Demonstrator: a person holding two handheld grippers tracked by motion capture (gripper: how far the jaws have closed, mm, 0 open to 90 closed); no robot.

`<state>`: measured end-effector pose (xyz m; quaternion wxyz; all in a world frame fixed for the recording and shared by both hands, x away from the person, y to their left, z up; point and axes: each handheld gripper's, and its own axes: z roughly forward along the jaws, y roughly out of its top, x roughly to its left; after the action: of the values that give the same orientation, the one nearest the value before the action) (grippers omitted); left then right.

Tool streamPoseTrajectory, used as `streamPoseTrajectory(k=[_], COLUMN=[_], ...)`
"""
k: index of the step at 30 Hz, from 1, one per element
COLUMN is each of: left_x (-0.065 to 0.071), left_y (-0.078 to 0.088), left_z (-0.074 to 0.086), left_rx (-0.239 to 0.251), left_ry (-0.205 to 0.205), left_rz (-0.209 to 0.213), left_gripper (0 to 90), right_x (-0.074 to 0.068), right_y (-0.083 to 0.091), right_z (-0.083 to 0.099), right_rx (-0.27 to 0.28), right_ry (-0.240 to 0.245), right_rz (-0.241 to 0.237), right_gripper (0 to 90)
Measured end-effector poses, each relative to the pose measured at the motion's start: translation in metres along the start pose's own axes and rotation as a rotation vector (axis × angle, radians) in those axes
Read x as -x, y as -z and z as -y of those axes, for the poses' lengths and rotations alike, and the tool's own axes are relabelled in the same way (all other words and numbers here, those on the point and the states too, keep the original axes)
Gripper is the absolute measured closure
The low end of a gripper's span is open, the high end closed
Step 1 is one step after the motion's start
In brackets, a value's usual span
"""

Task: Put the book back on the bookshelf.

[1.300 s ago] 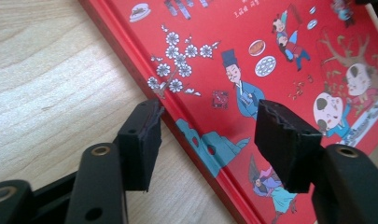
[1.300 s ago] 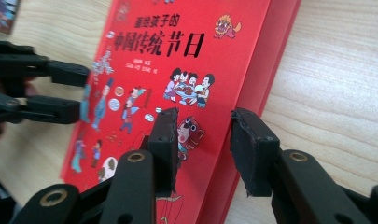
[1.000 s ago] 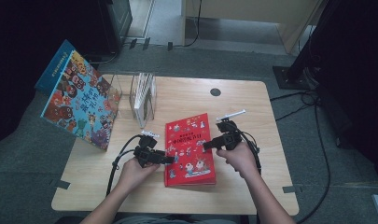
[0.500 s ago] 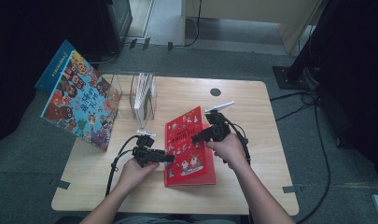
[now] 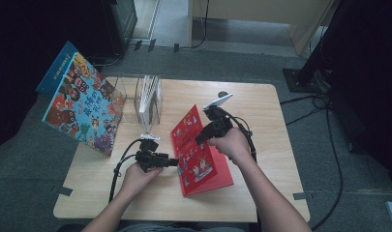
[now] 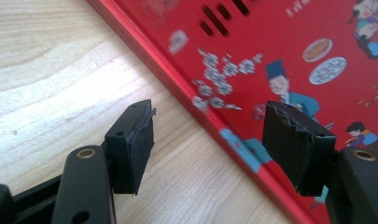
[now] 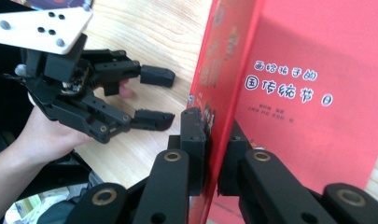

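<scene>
My right gripper [image 5: 199,139] has just been closing and now pinches the front cover of the flat red picture book [image 5: 203,164], lifted along its far right edge, pads on both faces of the cover. The book lies mid-table on the pale wooden tabletop [image 5: 261,111], long axis running from about eleven to five o'clock. My left gripper [image 5: 176,163] waits unclenched, nothing between its jaws, with the book's spine just beside it at three o'clock, so the cover should swing towards it.
</scene>
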<state>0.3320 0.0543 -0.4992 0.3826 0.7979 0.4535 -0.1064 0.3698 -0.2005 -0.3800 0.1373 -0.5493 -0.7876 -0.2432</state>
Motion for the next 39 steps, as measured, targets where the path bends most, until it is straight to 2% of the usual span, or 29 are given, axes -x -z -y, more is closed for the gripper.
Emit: streamPoseTrajectory(k=[6, 9, 17, 22, 28, 33, 35, 37, 39], left_x=[0.0, 0.002, 0.007, 0.011, 0.014, 0.013, 0.014, 0.014, 0.013], left_y=[0.002, 0.003, 0.004, 0.009, 0.01, 0.009, 0.009, 0.009, 0.01], left_z=[-0.002, -0.004, -0.012, -0.025, -0.033, -0.036, -0.037, -0.04, -0.041], left_rx=[0.007, 0.005, 0.001, 0.015, 0.037, 0.044, 0.043, 0.037, 0.031], left_ry=[0.001, -0.012, -0.041, -0.064, -0.054, -0.035, -0.036, -0.019, -0.024], left_rz=[0.002, 0.007, 0.017, 0.028, 0.042, 0.083, 0.089, 0.103, 0.109], left_gripper=[34.7, 34.7, 34.2, 33.9, 33.4, 31.6, 31.3, 29.5, 28.5], right_x=[-0.005, -0.006, -0.009, -0.009, -0.013, -0.014, -0.013, -0.013, -0.014], right_y=[0.007, 0.013, 0.037, 0.048, 0.056, 0.061, 0.063, 0.064, 0.064], right_z=[-0.004, -0.003, 0.0, 0.004, 0.007, 0.007, 0.007, 0.008, 0.008], right_rx=[-0.048, -0.061, -0.016, 0.005, 0.018, 0.027, 0.031, 0.033, 0.034], right_ry=[-0.011, 0.024, 0.039, 0.057, 0.076, 0.082, 0.084, 0.097, 0.11], right_rz=[0.027, 0.043, 0.005, -0.022, -0.044, -0.055, -0.06, -0.066, -0.072], right_gripper=[88.1, 88.1, 88.1, 88.1, 88.1, 88.1, 88.1, 88.0, 87.9])
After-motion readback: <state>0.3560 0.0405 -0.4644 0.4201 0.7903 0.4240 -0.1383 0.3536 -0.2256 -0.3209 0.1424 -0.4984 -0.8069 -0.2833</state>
